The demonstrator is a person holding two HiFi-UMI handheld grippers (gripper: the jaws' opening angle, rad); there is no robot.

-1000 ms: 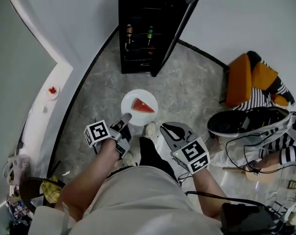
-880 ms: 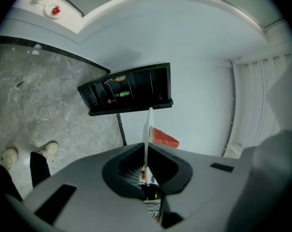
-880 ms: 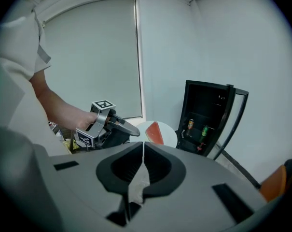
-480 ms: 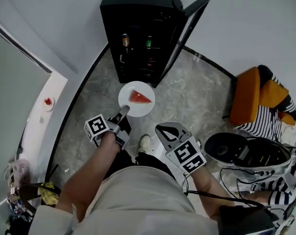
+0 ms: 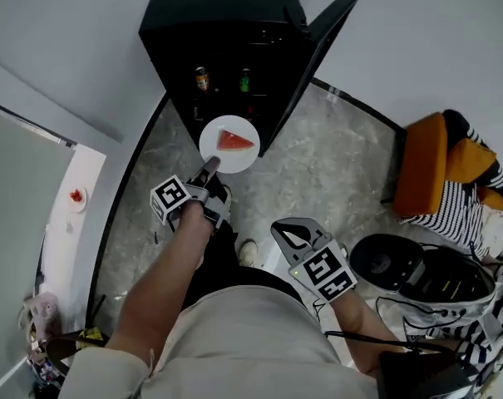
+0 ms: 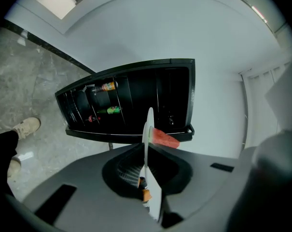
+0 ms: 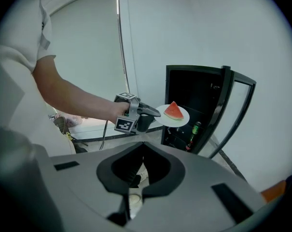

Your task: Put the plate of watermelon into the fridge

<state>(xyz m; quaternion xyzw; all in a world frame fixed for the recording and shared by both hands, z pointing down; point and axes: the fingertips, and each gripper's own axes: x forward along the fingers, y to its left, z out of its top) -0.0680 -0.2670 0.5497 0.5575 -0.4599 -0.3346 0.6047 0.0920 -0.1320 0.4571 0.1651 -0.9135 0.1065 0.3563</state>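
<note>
Left tool [image 5: 210, 169] is clamped tight on the near rim of the white plate [image 5: 214, 144] — watermelon wedge [image 5: 233, 141] on top, held level right at the mouth of the black fridge [image 5: 226, 23], its door [image 5: 318, 52] swung wide. A green bottle [image 5: 245, 81] stands on a shelf inside. Right tool [image 5: 278, 228] hangs low by the person's leg — jaws together, nothing between them.

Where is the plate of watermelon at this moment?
Head view, upper centre: the plate is clamped by its near rim in the left hand-held gripper, just in front of the open fridge.
</note>
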